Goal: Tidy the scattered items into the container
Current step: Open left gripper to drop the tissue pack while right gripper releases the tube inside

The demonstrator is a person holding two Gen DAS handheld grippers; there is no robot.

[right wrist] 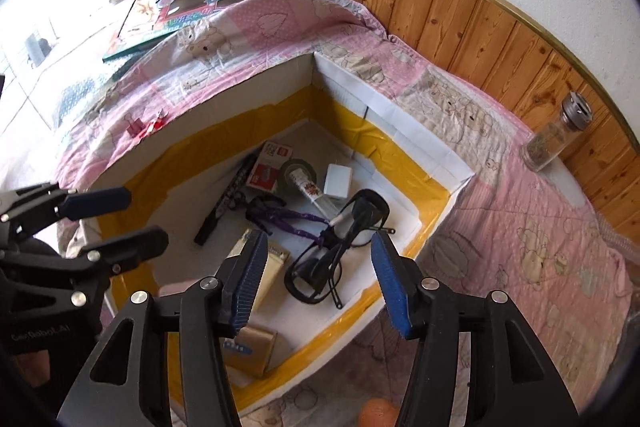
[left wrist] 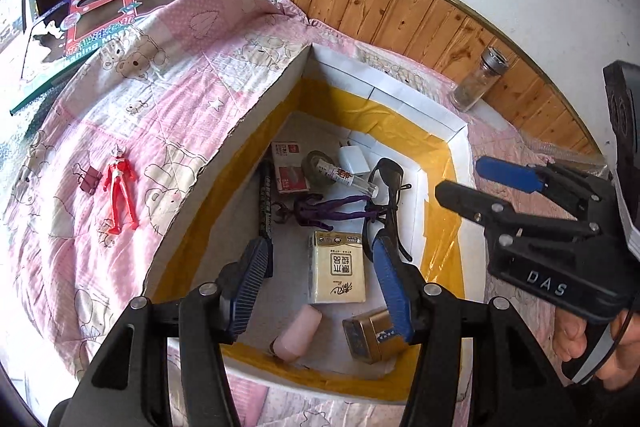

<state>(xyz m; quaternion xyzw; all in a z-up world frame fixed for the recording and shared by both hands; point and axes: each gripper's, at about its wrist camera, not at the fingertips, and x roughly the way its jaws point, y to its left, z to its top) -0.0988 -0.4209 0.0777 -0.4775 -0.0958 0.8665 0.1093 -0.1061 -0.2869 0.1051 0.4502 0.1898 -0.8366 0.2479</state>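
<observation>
A pink bear-print quilt (left wrist: 168, 115) covers the bed against a wood-panelled wall (left wrist: 400, 11), and the white box (left wrist: 256, 115) with yellow tape round its inner walls sits on it, directly ahead of and below both pairs of tongs. Your left tongs (left wrist: 320, 287) hang over the box mouth with fingers apart and nothing between them; your right tongs (right wrist: 318, 279) are likewise spread and empty, just over the near right rim. Inside the box already lie a tissue packet (left wrist: 337, 273), black glasses (right wrist: 340, 251), a purple figure (left wrist: 332, 211), a white charger (right wrist: 338, 181) and other small things.

What remains outside, as far as you can see: a red toy figure (left wrist: 119, 193) and a dark red binder clip (left wrist: 89, 179), both well to the left of your left tongs beyond the box wall, and a glass jar (right wrist: 558, 135) standing far right of your right tongs by the wall panelling. An orange thing (right wrist: 374, 413) shows at the bottom edge under the right tongs, too cut off to name.

I'd judge the red figure the natural next pick for the left tongs. Lift clear of the tall cardboard wall first, swing left, come down with the fingers straddling the torso across its narrow width, and press slightly into the soft quilt so both pads get under the plastic
</observation>
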